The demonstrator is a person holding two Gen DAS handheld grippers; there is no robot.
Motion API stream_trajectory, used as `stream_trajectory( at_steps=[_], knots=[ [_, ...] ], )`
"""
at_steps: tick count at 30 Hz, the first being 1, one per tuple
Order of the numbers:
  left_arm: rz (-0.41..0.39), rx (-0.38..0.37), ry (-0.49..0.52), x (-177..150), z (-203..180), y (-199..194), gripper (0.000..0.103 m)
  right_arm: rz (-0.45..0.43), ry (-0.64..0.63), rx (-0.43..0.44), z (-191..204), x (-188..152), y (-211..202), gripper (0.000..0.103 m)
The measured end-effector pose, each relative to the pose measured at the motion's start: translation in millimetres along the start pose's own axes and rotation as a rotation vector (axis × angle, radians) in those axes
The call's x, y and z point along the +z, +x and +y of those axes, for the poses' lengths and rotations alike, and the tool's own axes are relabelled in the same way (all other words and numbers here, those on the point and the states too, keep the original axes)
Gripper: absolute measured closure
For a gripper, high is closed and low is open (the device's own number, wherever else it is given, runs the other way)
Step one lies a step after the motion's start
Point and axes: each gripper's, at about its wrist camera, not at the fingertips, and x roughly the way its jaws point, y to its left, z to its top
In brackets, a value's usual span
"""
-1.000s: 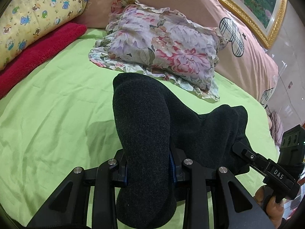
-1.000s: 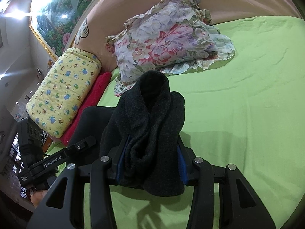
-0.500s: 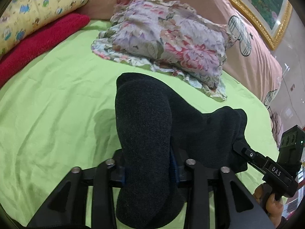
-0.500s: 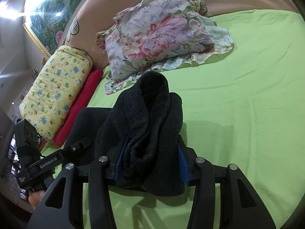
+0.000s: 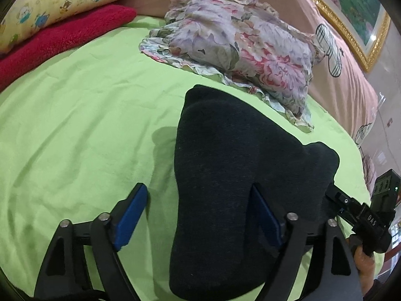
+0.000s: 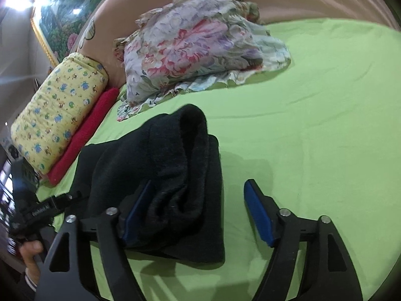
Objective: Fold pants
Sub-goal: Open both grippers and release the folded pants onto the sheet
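The dark charcoal pants lie folded in a thick bundle on the green bed sheet. My left gripper is open, its jaws spread wide, with the bundle's left end lying between them. My right gripper is open too, and the pants rest against its left pad, while the right pad stands apart over bare sheet. Each gripper shows at the edge of the other's view.
A floral pillow lies just beyond the pants. A red towel and a yellow cartoon-print pillow sit at the far left. A pink headboard and a gold-framed picture stand behind.
Both grippers have opened and let go of the pants, which now rest on the sheet. Both have moved forward, closer to the floral pillow.
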Motion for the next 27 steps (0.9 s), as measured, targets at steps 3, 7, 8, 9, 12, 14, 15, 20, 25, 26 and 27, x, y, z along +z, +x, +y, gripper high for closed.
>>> stream_trajectory(
  at_steps=[3, 7, 8, 9, 12, 14, 15, 20, 25, 26, 27],
  knots=[
    [-0.017, -0.02, 0.0, -1.7, 1.5, -2.6, 0.017, -0.011, 0.036, 0.027, -7.1, -2.6, -2.1, 0.024],
    [-0.032, -0.051, -0.032, -6.5, 9.3, -9.9, 0.017, -0.065, 0.086, 0.032, -14.5, -7.4, -15.2, 0.024],
    [-0.036, -0.047, -0.035, -7.3, 9.3, -12.6, 0.017, -0.074, 0.092, 0.037, -15.1, -8.1, -17.8, 0.024],
    [-0.039, -0.04, -0.033, -8.3, 8.7, -15.2, 0.017, -0.079, 0.097, 0.038, -15.9, -8.9, -19.9, 0.024],
    [-0.036, 0.001, -0.013, -13.6, 3.3, -23.5, 0.017, -0.092, 0.105, 0.031, -16.0, -11.5, -25.8, 0.023],
    [-0.038, 0.029, 0.006, -20.3, -1.2, -32.4, 0.017, -0.106, 0.099, 0.017, -12.7, -15.3, -31.5, 0.022],
    [-0.04, 0.033, 0.014, -23.7, -2.5, -36.9, 0.017, -0.11, 0.094, 0.012, -11.2, -16.9, -33.3, 0.022],
    [-0.049, 0.102, 0.094, -39.4, -17.1, -58.9, 0.015, -0.155, -0.007, -0.005, 11.3, -27.7, -49.4, 0.022],
    [-0.063, 0.171, 0.175, -45.5, -30.7, -79.5, 0.014, -0.185, -0.146, -0.029, 39.7, -41.2, -60.4, 0.022],
    [-0.065, 0.186, 0.191, -45.1, -33.6, -81.9, 0.014, -0.189, -0.173, -0.033, 45.1, -44.1, -62.2, 0.022],
    [-0.067, 0.199, 0.209, -45.6, -36.6, -84.6, 0.014, -0.192, -0.193, -0.041, 49.2, -46.6, -63.4, 0.022]
  ],
)
